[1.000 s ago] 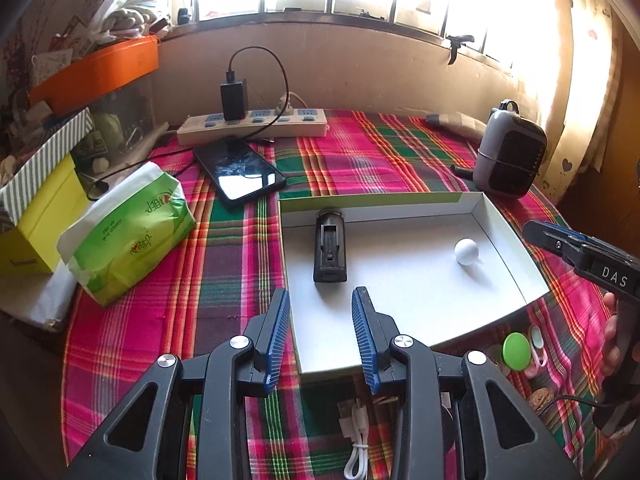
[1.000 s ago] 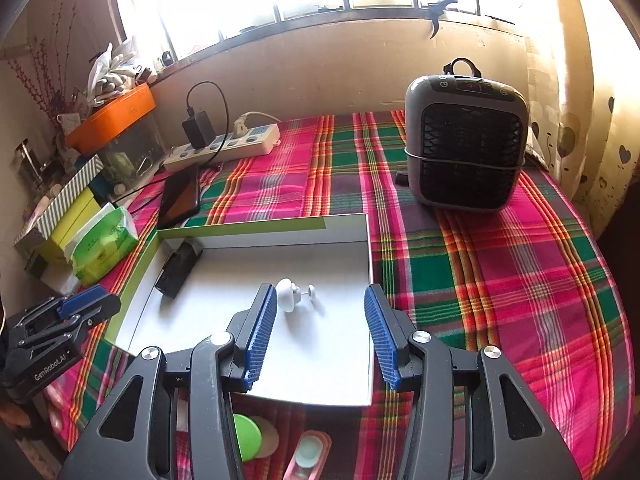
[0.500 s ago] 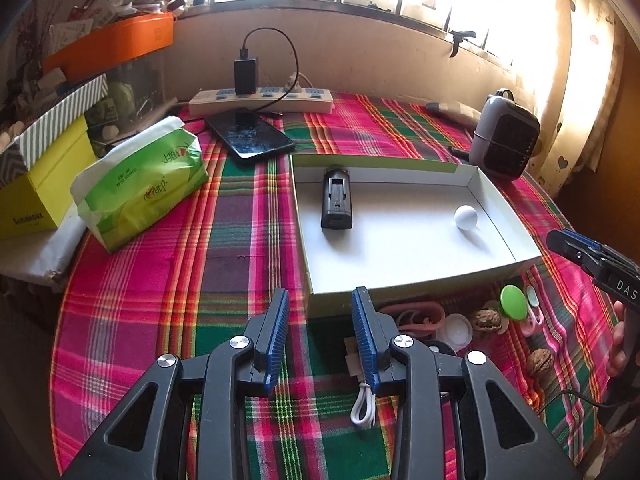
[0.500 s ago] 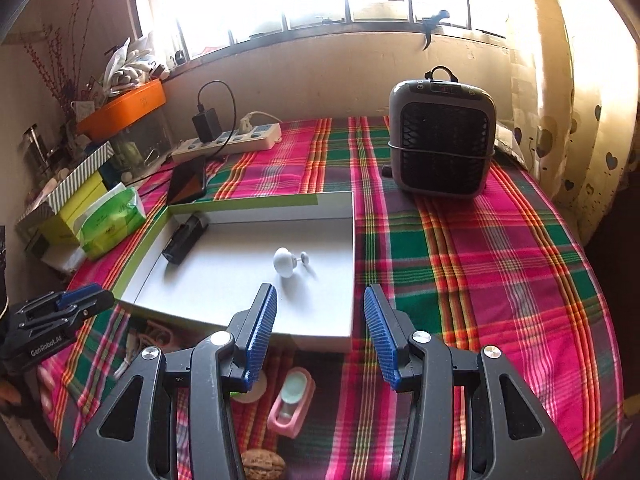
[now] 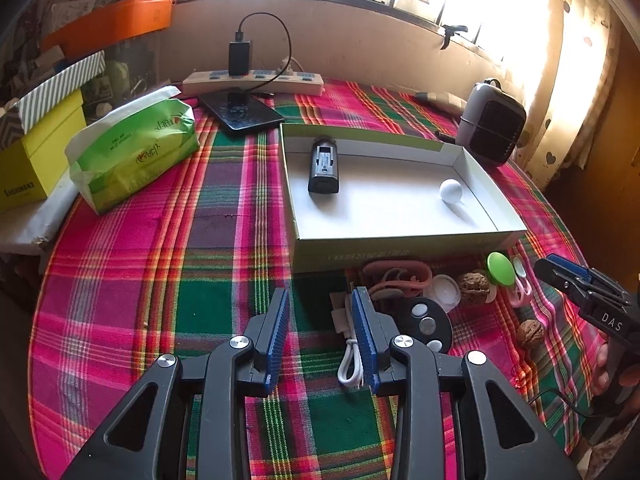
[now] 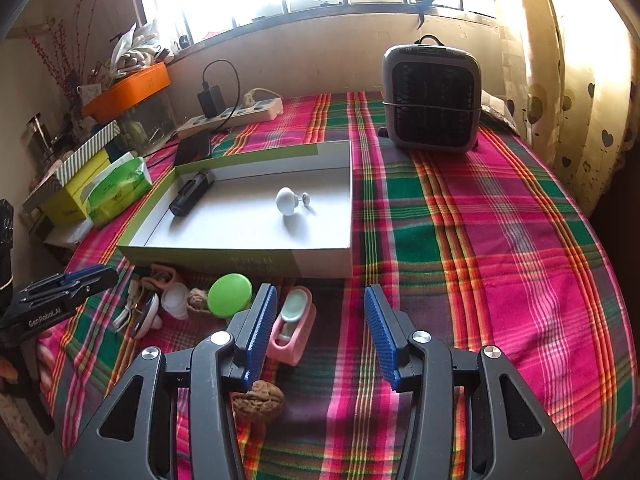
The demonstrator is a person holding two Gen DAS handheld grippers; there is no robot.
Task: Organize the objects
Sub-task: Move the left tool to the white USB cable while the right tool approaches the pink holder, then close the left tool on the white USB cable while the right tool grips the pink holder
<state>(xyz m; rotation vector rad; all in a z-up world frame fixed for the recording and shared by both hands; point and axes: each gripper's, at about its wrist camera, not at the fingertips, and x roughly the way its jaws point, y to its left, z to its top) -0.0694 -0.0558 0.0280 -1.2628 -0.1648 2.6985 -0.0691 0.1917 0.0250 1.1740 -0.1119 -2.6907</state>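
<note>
Cardboard walls are making the shallow box (image 5: 400, 236) the collecting place, already holding a black device (image 5: 324, 165) and white knob (image 5: 451, 191). Small clutter is waiting just outside its near wall, so the left gripper (image 5: 320, 316) and right gripper (image 6: 320, 320) are hovering there, jaws apart and empty.

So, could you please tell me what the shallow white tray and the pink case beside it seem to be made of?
The shallow white tray looks like matte cardboard: thin folded walls, a printed green outer face. The pink case looks like soft silicone or rubbery plastic, judging by its rounded edges and dull sheen, though that is uncertain.
</note>
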